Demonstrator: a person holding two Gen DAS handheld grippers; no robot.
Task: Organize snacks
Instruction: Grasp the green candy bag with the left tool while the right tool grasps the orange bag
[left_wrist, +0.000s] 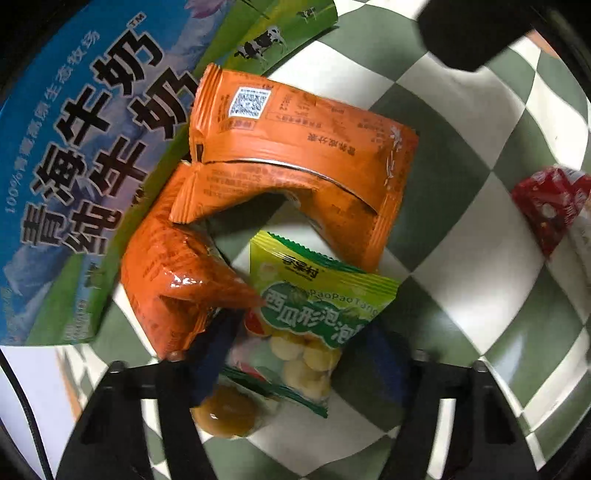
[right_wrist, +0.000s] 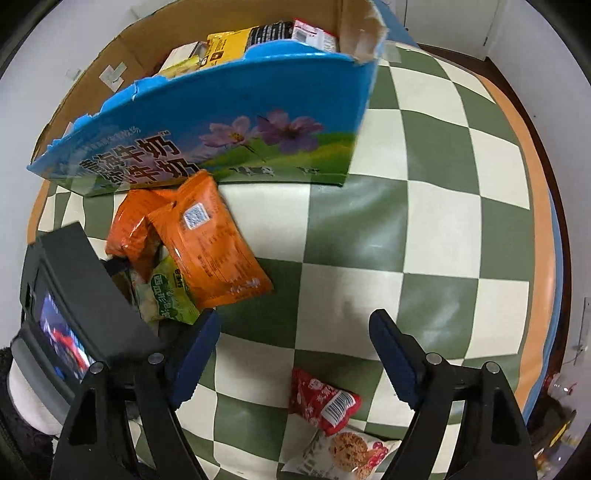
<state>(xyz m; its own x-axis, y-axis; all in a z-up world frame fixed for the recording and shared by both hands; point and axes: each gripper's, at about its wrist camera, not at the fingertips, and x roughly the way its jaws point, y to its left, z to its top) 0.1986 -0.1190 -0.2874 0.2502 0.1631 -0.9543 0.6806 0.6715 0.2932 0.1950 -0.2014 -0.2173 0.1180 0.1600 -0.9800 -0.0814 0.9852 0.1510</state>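
Between our left fingers (left_wrist: 291, 369) sits the green candy packet (left_wrist: 314, 314), its lower clear end showing round yellow and green sweets; the fingers are spread to either side of it, and we cannot tell whether the pads press it. Just below the left-hand finger lies a small brown sweet (left_wrist: 225, 411) on the checkered table (left_wrist: 461, 295). Beyond the fingertips, touching the packet's upper left edge, is one orange snack pack (left_wrist: 173, 288), and past that a second orange pack (left_wrist: 295, 147) arches over the first. Farther still, off to the left of the fingers, stands the blue milk carton box (left_wrist: 74, 166), with a red wrapper (left_wrist: 550, 206) well apart on the far right. Our right fingers (right_wrist: 295, 354) are spread wide and hold nothing. Just in front of and between them lie the red snack packet (right_wrist: 321, 402) and, nearer, a cookie packet (right_wrist: 347, 454) overlapping its lower end. Ahead to the left lies the orange pile (right_wrist: 207, 251), and beyond it the open box (right_wrist: 236, 122) already holds several packets.
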